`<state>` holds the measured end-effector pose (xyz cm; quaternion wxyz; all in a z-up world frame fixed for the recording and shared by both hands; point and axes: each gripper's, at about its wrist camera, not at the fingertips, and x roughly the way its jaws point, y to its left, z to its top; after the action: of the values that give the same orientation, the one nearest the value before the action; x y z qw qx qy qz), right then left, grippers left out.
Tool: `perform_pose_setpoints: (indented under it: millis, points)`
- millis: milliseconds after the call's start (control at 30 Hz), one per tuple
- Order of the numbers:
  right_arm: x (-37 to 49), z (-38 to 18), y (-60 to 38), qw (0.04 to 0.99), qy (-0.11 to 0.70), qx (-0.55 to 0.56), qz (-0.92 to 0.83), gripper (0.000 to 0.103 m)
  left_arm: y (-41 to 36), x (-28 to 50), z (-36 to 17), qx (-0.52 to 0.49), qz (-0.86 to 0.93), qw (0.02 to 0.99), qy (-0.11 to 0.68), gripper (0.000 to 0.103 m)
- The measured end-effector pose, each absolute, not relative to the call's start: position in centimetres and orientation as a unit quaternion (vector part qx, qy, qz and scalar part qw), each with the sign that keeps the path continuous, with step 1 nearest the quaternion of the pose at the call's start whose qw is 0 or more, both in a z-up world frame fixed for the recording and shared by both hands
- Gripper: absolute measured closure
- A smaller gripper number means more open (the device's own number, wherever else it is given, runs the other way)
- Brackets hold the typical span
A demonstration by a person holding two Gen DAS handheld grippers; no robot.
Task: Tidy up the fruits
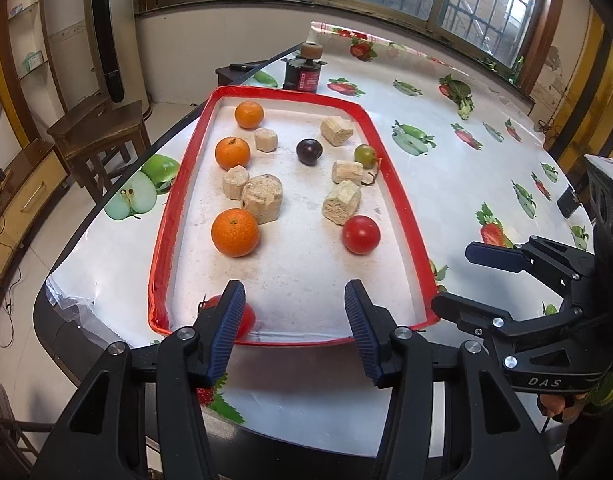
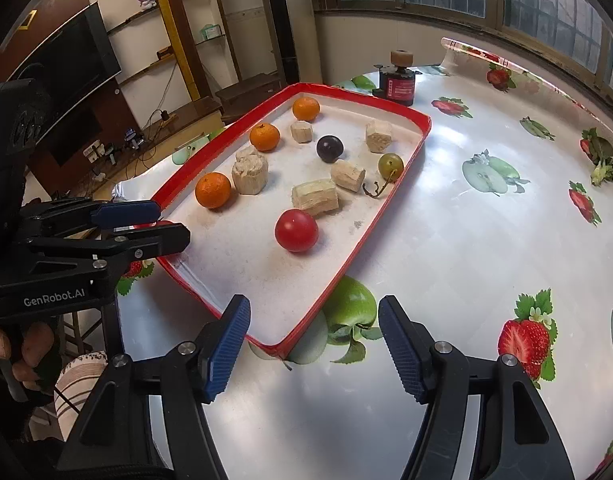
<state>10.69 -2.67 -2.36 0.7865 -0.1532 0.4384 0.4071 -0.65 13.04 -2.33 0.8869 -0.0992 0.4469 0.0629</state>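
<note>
Nearest you in the left wrist view, your left gripper (image 1: 294,332) stands with its jaws apart and empty over the near end of the red-rimmed tray (image 1: 402,184). A tomato (image 1: 248,318) sits half hidden behind the left finger, touching it or just beside it; I cannot tell which. Nudge it and it will likely roll. Three oranges (image 1: 235,232) line the left side, with beige chunks (image 1: 261,199) close by that could get shoved.

From the right wrist view, your right gripper (image 2: 314,344) hangs parted and empty above the tray's near right corner and the fruit-print tablecloth (image 2: 486,240). A second tomato (image 2: 296,230) is the closest fruit; the rim lies between, so you could catch the tray and shift everything.
</note>
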Motion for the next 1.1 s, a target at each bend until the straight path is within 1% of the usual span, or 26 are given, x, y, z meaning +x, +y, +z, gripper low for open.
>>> perform_pose_setpoints:
  millis: [267,433,467,500,567,767,1100]
  points:
    - [10.1,-2.8,-4.2,0.788,0.437,-0.167,0.399,0.031,11.9,-1.5,-2.1,-0.087,0.052,0.891,0.442,0.053]
    - [9.3,-2.5,-4.8,0.792,0.416,-0.193,0.403,0.024,11.4,-2.2,-1.8,-0.08,0.054,0.894,0.437,0.053]
    - [9.1,-2.4,-4.8,0.793,0.411,-0.199,0.404,0.024,11.3,-2.3,-1.7,-0.077,0.054,0.895,0.435,0.051]
    - [8.9,-2.4,-4.9,0.793,0.406,-0.204,0.406,0.023,11.2,-2.5,-1.6,-0.075,0.055,0.897,0.433,0.045]
    - [8.6,-2.2,-5.0,0.791,0.396,-0.214,0.413,0.023,11.0,-2.9,-1.3,-0.069,0.057,0.901,0.426,0.041]
    - [7.8,-2.1,-5.3,0.786,0.378,-0.241,0.426,0.022,10.4,-3.6,-0.9,-0.056,0.057,0.905,0.417,0.041]
    - [7.9,-2.1,-6.4,0.788,0.372,-0.248,0.424,0.021,9.3,-4.0,-0.7,-0.046,0.047,0.905,0.419,0.041]
